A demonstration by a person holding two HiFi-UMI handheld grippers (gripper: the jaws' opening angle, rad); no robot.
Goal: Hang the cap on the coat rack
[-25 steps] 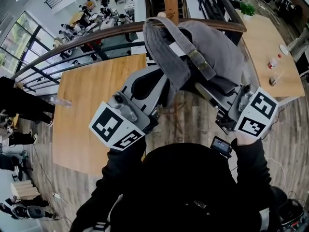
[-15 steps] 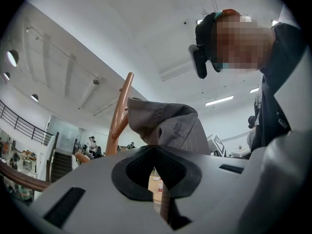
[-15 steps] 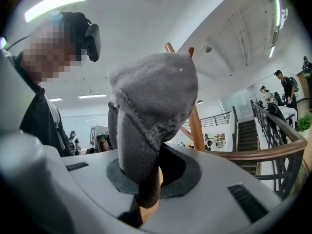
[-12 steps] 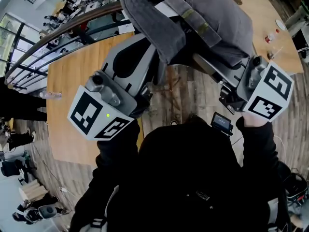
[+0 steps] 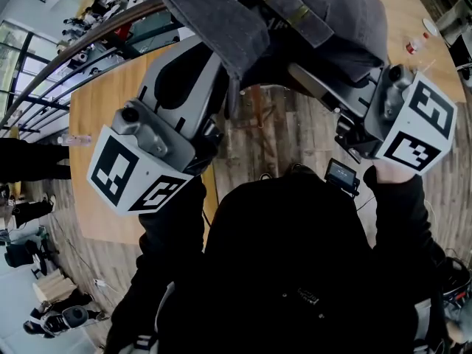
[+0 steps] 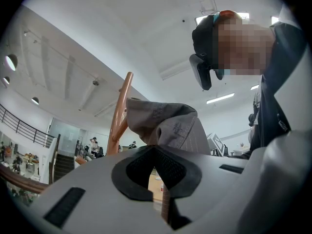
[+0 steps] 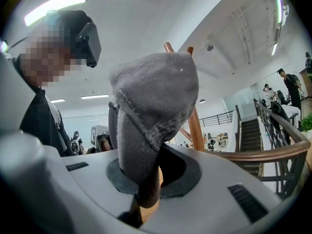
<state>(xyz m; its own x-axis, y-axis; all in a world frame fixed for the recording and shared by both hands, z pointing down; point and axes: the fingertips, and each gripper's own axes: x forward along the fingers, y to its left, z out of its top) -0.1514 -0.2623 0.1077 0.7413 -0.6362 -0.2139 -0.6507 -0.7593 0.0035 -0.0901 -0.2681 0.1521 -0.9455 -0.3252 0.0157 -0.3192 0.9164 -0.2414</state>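
From the head view, the soft grey cloth cap [image 5: 324,13] is up high in the air, close in front of the person. The left hand-held gripper [image 5: 217,87] and the right hand-held gripper [image 5: 310,80] each hold one side of it. Two grips keep the cap spread open, so it can drop over a peg. Below it a bit of the brown wooden coat rack [image 5: 256,102] shows, with a light wooden worktop [image 5: 92,131] off to the left.

In the left gripper view, the left hand-held gripper [image 6: 156,152] is clenched on the cap's [image 6: 168,123] edge. The coat rack's [image 6: 119,111] peg sticks up just behind the cloth.

In the right gripper view, the right hand-held gripper [image 7: 144,179] pinches a thick fold of the cap [image 7: 156,91]. The coat rack's [image 7: 196,126] pegs poke out right behind it. The cap looks very near the pegs, but I cannot tell if it sits on one yet.
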